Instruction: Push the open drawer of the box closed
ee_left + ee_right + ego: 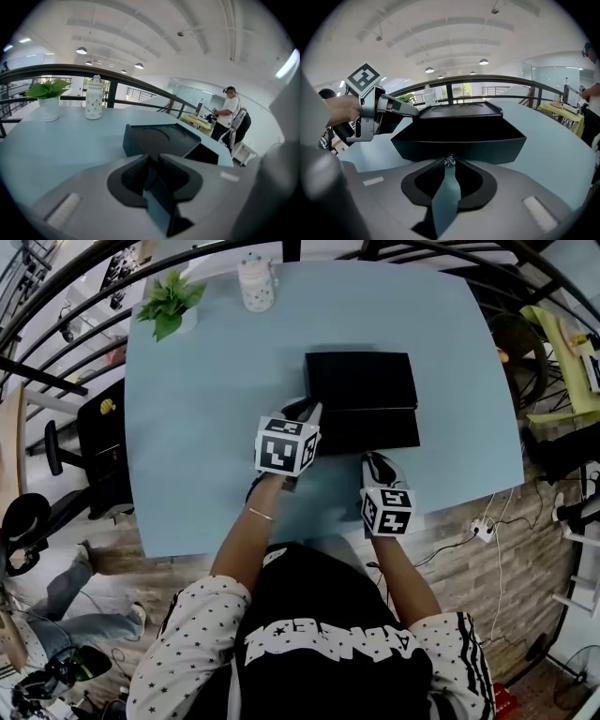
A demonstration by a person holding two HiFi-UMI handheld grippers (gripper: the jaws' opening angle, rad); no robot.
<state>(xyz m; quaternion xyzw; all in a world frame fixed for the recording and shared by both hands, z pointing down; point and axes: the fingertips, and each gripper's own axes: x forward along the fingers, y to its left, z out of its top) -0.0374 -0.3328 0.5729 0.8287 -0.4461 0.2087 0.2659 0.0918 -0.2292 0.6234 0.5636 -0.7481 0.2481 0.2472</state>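
A black box lies mid-table, its drawer standing open toward me. In the right gripper view the drawer's front fills the middle, with a small metal knob on it. My right gripper is shut, its tips right at that knob; from the head view it sits just before the drawer front. My left gripper is shut with nothing in it, its tips at the box's near-left corner. The right gripper view also shows the left gripper against the box's left side.
A potted plant and a white jar stand at the light blue table's far edge. A dark railing runs behind the table. A person stands far off to the right.
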